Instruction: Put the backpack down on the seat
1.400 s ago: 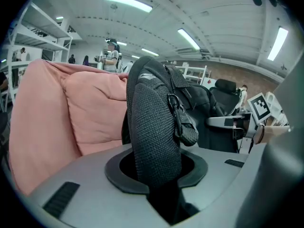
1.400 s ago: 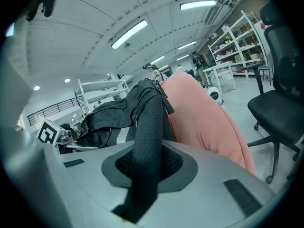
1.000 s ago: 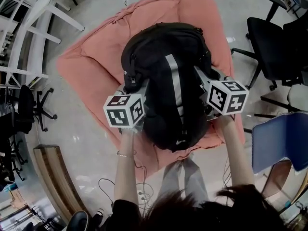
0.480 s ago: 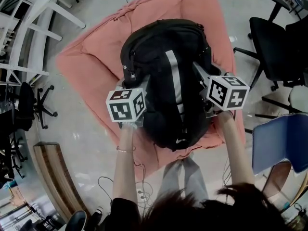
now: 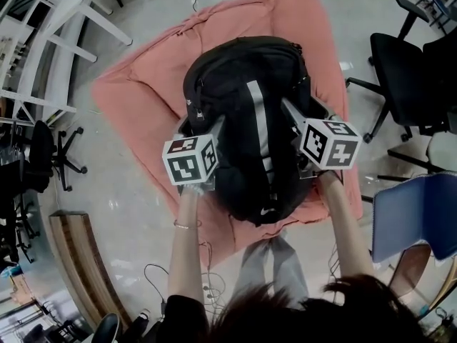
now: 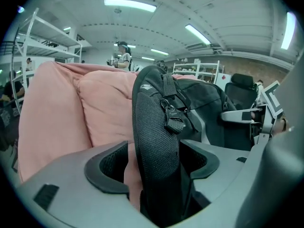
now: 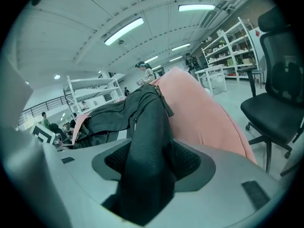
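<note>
A black backpack (image 5: 246, 120) with a grey stripe lies on the pink cushion seat (image 5: 136, 98), straps at its sides. My left gripper (image 5: 213, 126) is at its left flank. In the left gripper view, a mesh shoulder strap (image 6: 154, 127) stands between the jaws of the left gripper (image 6: 152, 158), which are opening, with a gap at the left pad. My right gripper (image 5: 291, 111) is at the right flank. There a black strap (image 7: 147, 141) hangs loosely between the widening jaws of the right gripper (image 7: 152, 163).
A black office chair (image 5: 403, 70) stands right of the seat, and a blue chair (image 5: 414, 213) is nearer me. White shelving (image 5: 43, 34) stands at the left, with a wooden bench (image 5: 78, 263) below it. Cables (image 5: 207, 281) trail on the floor by my legs.
Both grippers' jaws have spread apart from the straps. The left gripper's cube has shifted a little right and down. The backpack rests on the seat almost unmoved.
</note>
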Demonstrator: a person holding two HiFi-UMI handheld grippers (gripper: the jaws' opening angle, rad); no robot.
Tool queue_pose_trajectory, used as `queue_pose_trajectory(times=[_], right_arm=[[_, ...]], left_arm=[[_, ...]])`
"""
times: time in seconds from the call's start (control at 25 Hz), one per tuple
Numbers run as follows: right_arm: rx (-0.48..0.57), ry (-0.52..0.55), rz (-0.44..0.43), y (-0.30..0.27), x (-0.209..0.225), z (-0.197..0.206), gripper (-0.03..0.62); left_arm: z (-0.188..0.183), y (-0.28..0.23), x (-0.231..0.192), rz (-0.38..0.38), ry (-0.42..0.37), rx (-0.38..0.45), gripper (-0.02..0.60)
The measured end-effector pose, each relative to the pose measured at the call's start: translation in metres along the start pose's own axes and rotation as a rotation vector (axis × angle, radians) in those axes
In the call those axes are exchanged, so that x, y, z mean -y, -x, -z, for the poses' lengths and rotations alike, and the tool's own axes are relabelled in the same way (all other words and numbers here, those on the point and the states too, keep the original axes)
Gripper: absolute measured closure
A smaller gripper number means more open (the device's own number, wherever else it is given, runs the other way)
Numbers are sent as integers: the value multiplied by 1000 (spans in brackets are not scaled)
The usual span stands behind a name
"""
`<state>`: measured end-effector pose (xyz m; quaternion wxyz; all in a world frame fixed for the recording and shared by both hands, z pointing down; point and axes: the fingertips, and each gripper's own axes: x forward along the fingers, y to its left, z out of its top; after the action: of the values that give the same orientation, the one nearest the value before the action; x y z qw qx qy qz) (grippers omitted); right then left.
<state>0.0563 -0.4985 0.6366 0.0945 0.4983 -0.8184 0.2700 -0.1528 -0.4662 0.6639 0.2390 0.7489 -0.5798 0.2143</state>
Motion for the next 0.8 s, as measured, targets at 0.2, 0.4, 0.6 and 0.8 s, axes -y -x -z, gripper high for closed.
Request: queue_pose_trajectory(times=[0.2,0.4,0.6,0.8], right_arm=[[2,-23,-19,12,-3,-2,367],[25,-16,-12,27,-1,-16,368],[38,35,29,48,-7,-26,438],[38,71,15,65,-24,-34,495]], left_arm=[[7,18,-8,-45,25,-5,239],[7,41,-9,-75,33,24,242],[-5,68,-4,-104,0,67,346],[-13,92,8,-114,-18,94,489]])
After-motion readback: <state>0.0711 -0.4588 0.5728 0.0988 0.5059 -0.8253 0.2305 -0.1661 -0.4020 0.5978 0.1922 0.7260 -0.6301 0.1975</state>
